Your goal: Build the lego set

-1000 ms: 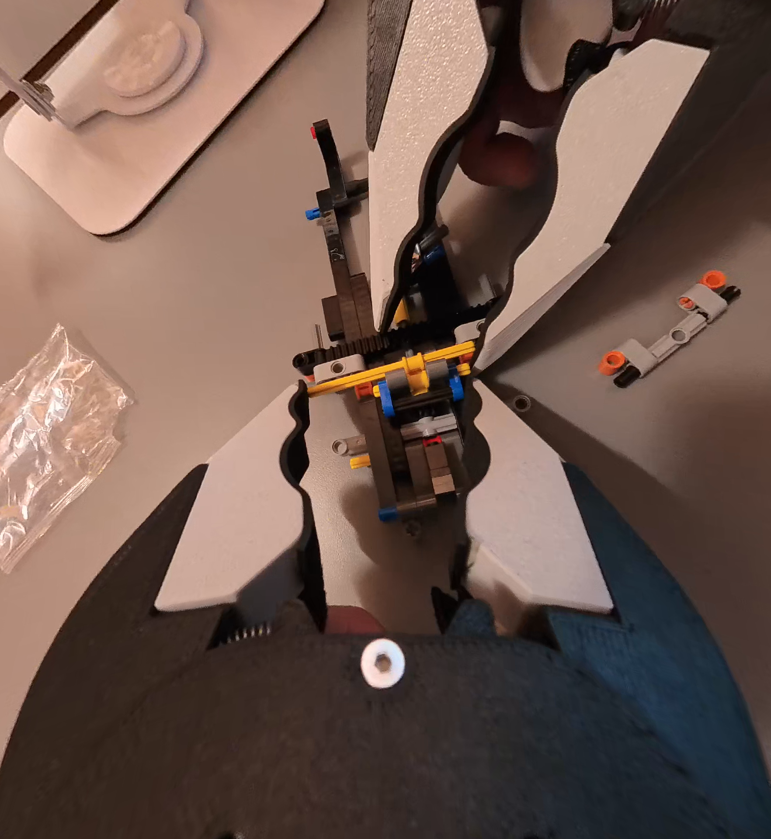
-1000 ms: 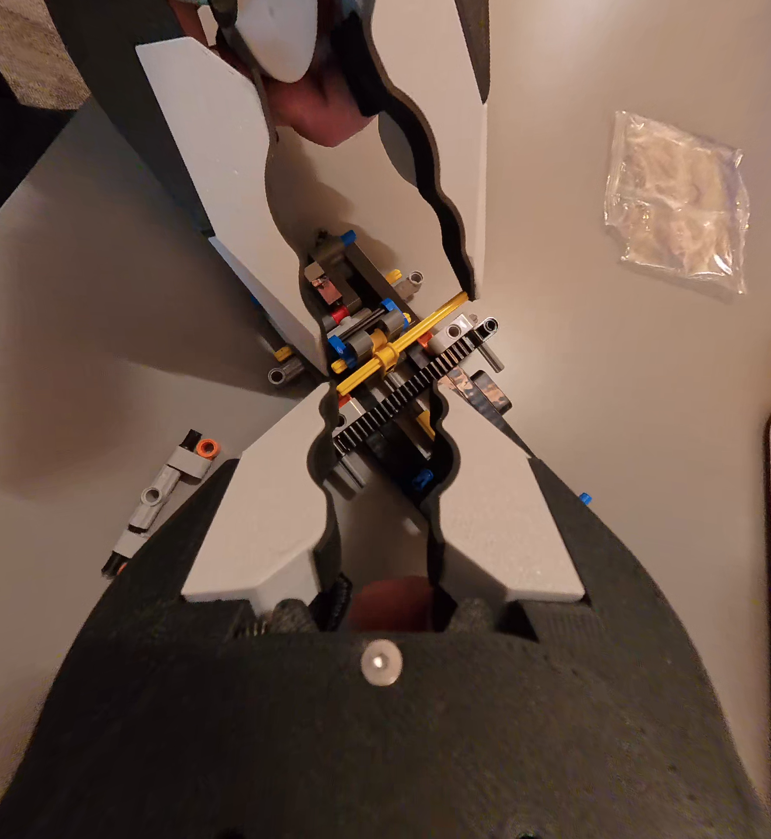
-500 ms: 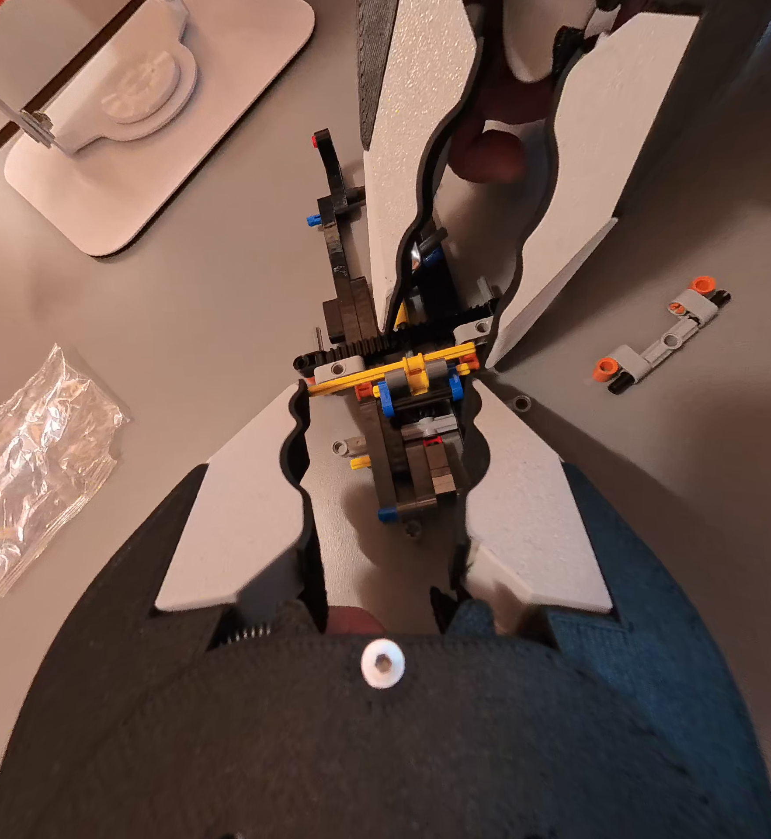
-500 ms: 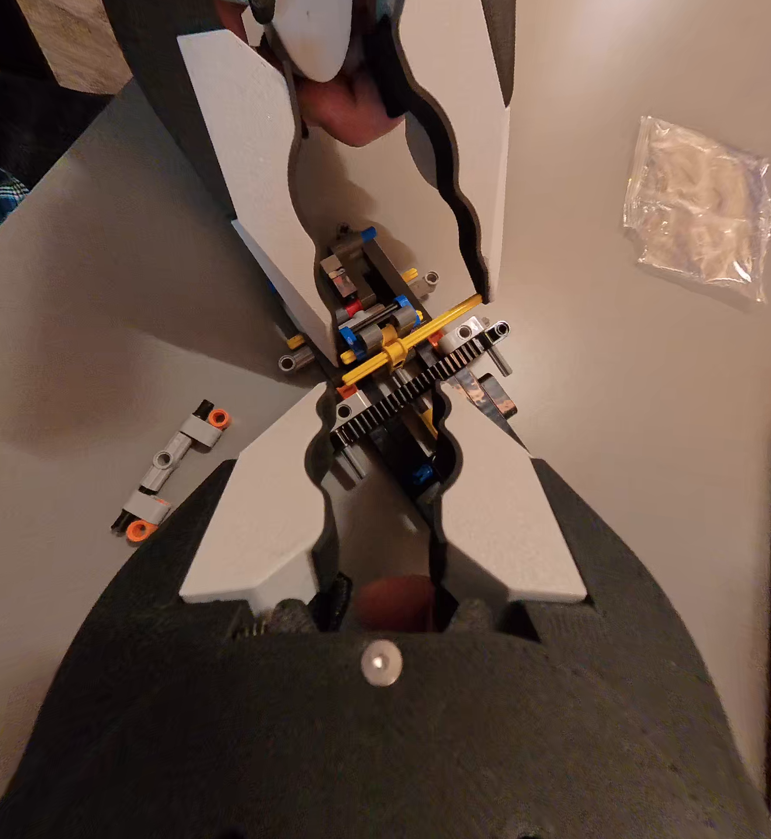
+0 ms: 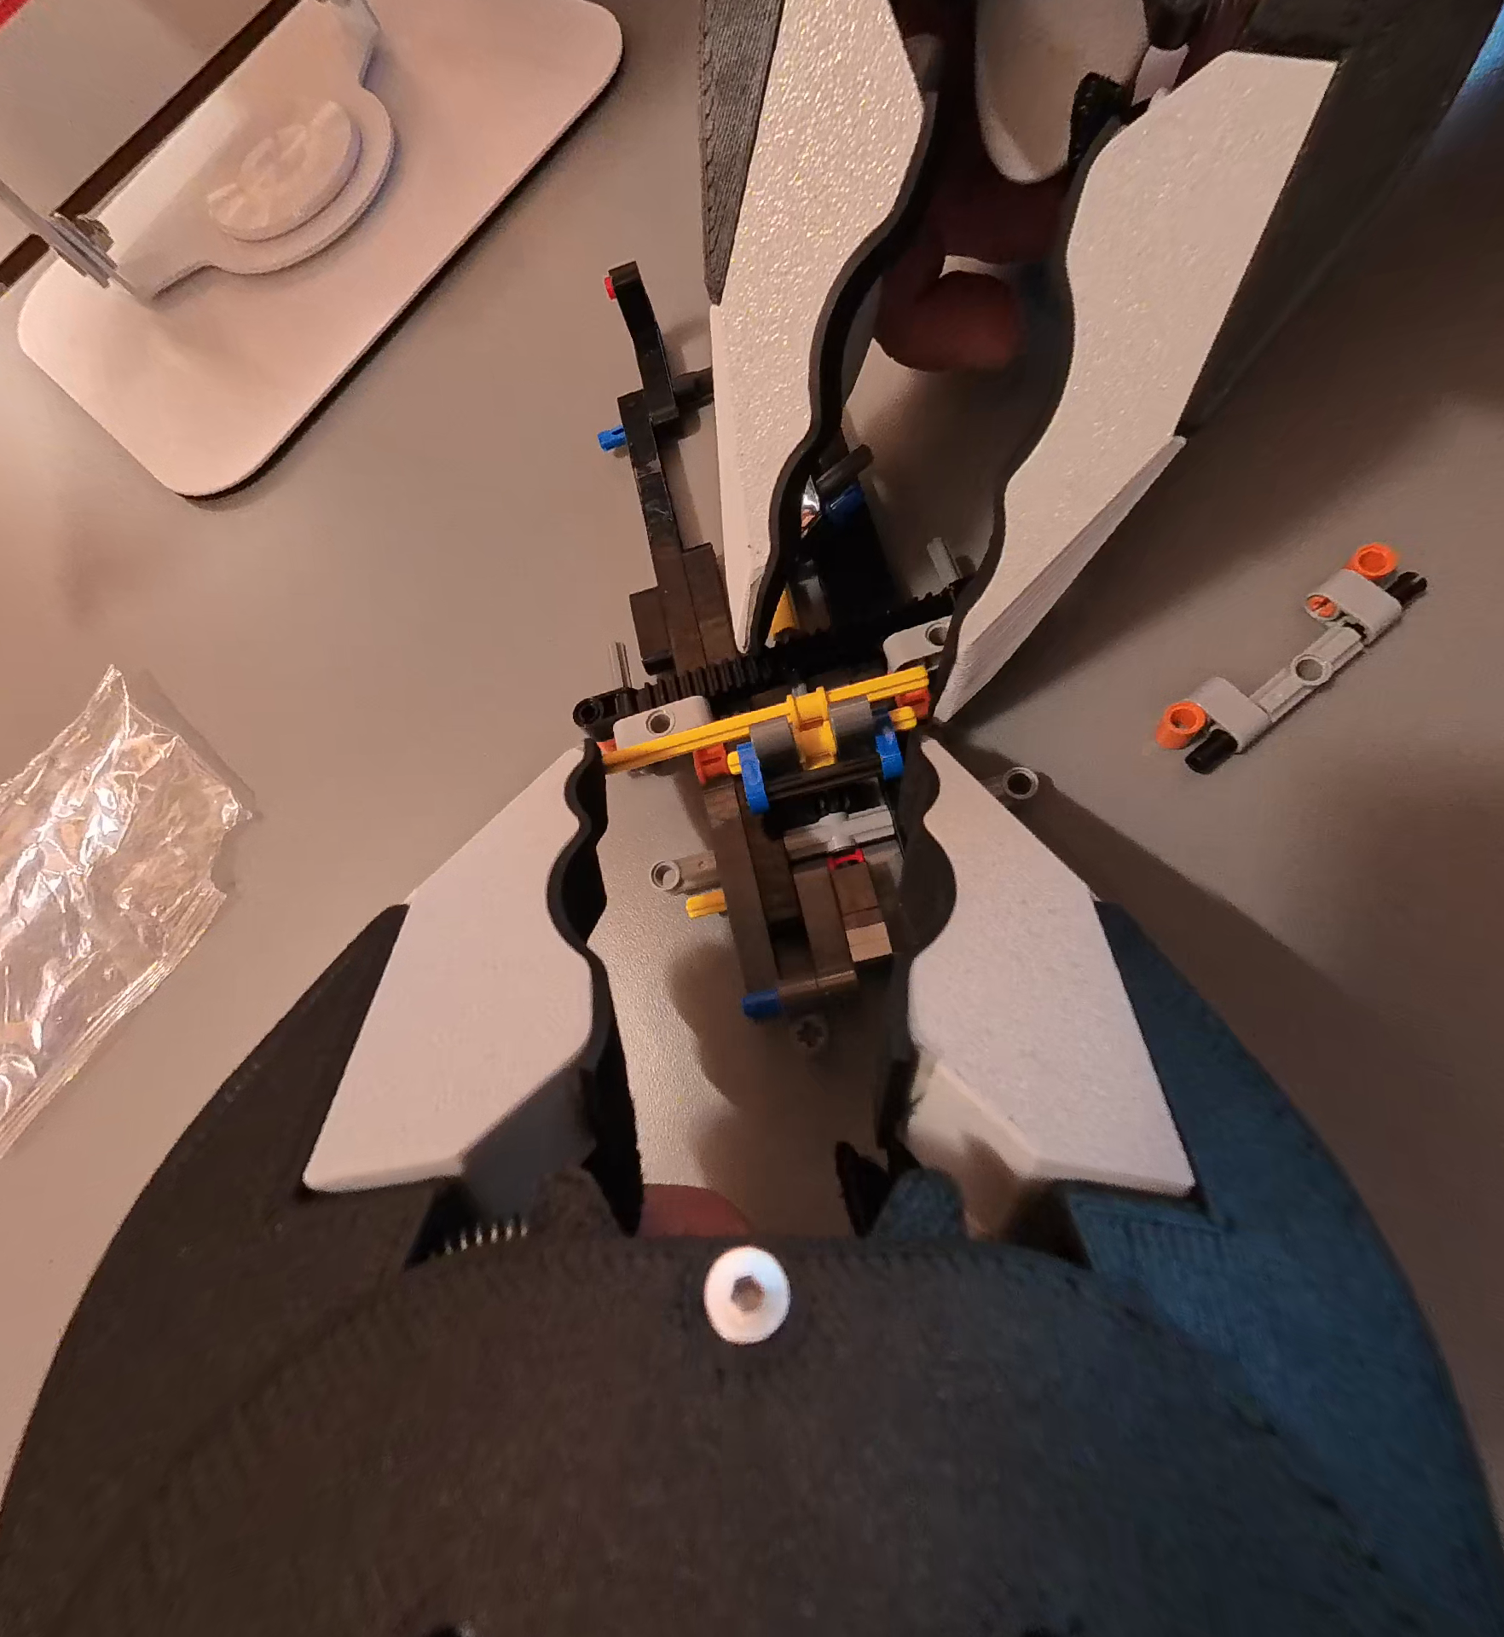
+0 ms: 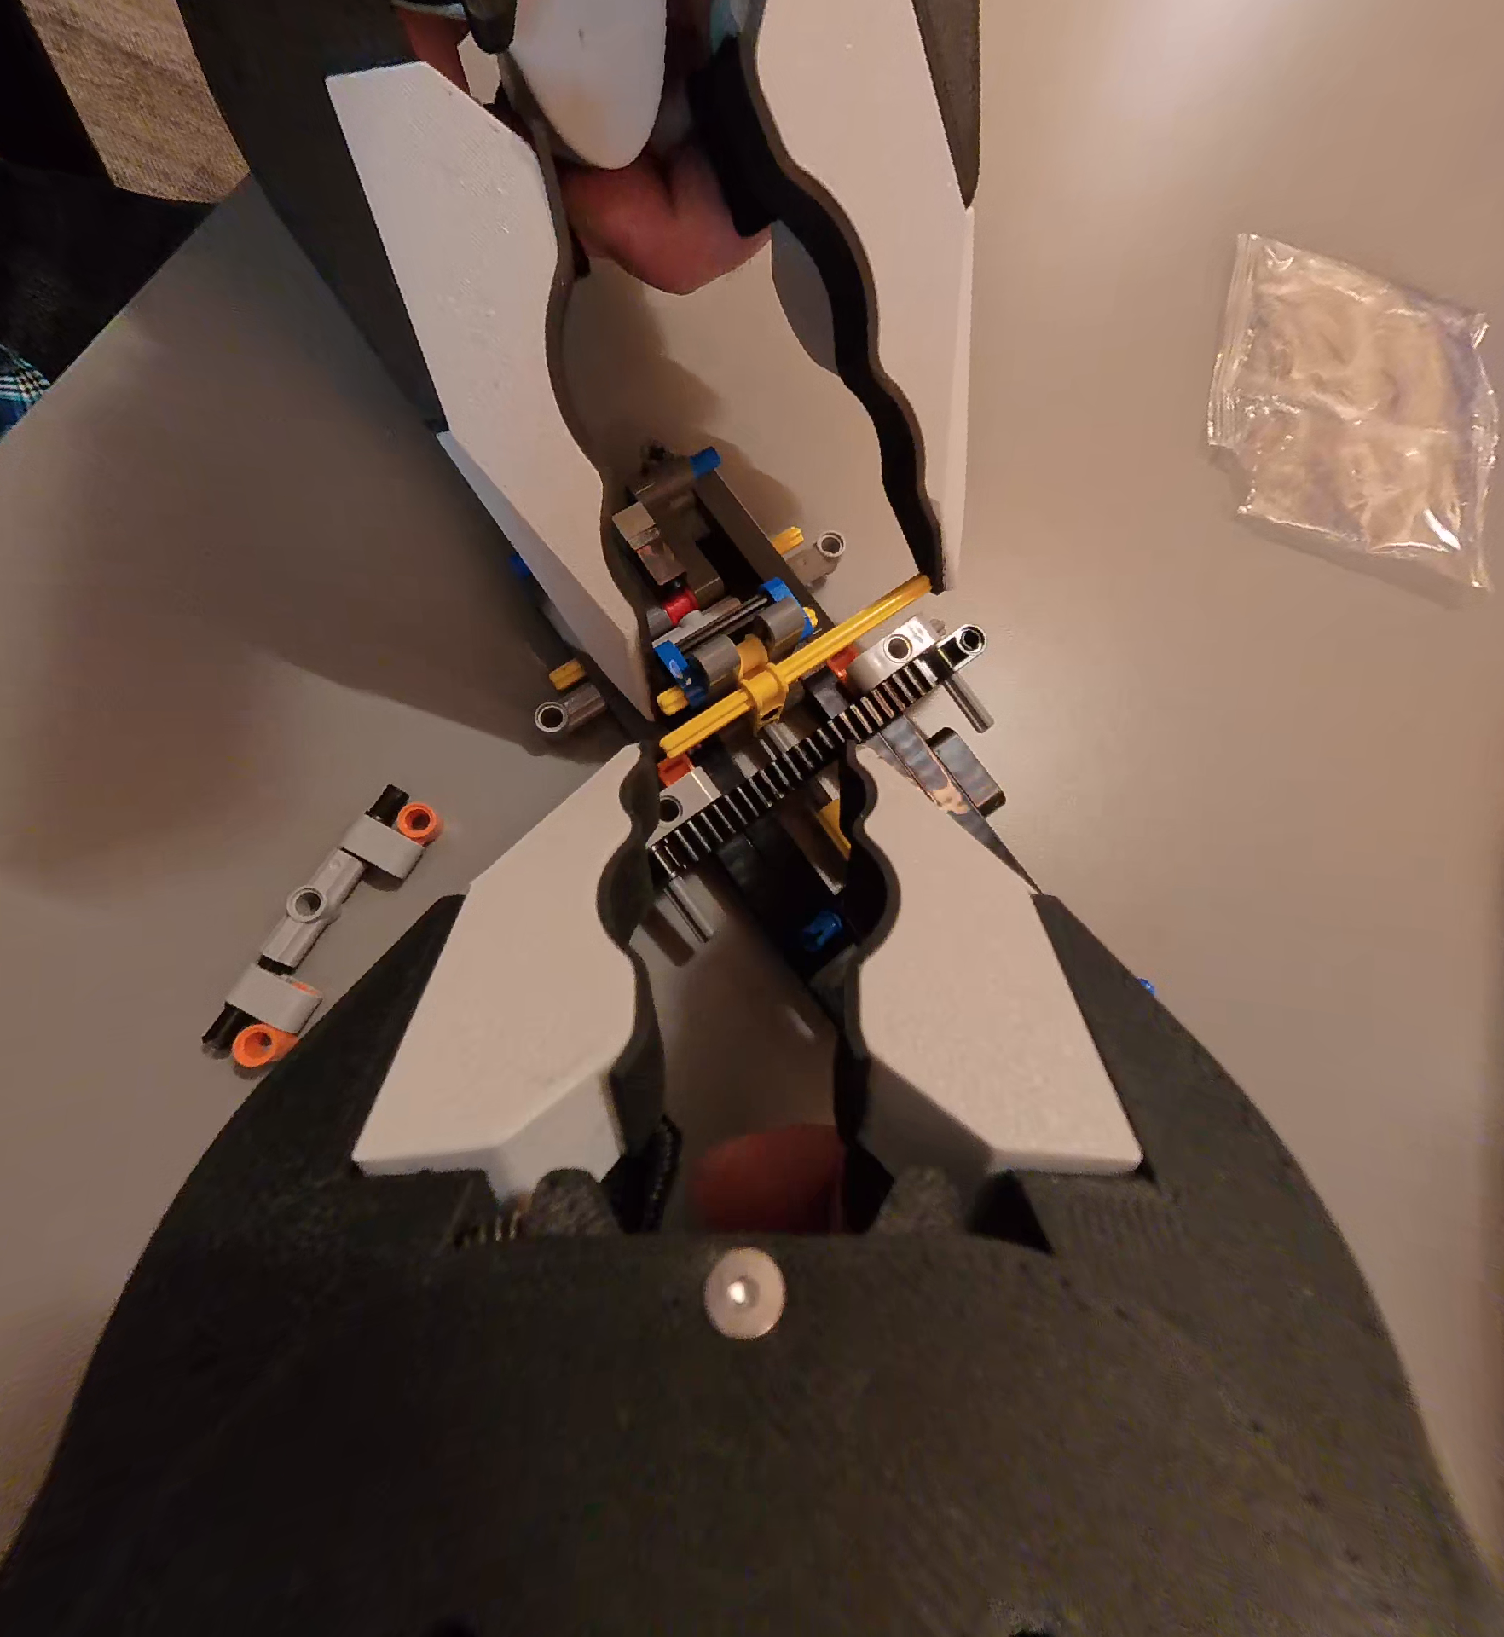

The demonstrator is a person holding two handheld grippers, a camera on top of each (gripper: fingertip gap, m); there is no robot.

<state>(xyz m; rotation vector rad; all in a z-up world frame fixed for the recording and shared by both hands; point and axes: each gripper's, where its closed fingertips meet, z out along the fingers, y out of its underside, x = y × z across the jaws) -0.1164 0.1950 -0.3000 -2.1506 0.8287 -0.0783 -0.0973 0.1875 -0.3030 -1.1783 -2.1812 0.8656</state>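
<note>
Assembly (image 5: pixel 784 779) sits pinched between my left hand-held gripper (image 5: pixel 753 762) and right hand-held gripper (image 6: pixel 744 779) on the counter (image 5: pixel 376 576), apparently mid-build; the loose grey-and-orange piece (image 5: pixel 1289 669) probably goes on next.

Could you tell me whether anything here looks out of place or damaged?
Nothing stands out. Both tools flank the lego assembly on the table; a small grey-and-orange subassembly and an empty-looking plastic bag lie apart, undamaged.

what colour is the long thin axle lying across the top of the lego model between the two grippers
Yellow. The axle crosses the model just above the black toothed rack; the right wrist view shows it best.
</note>
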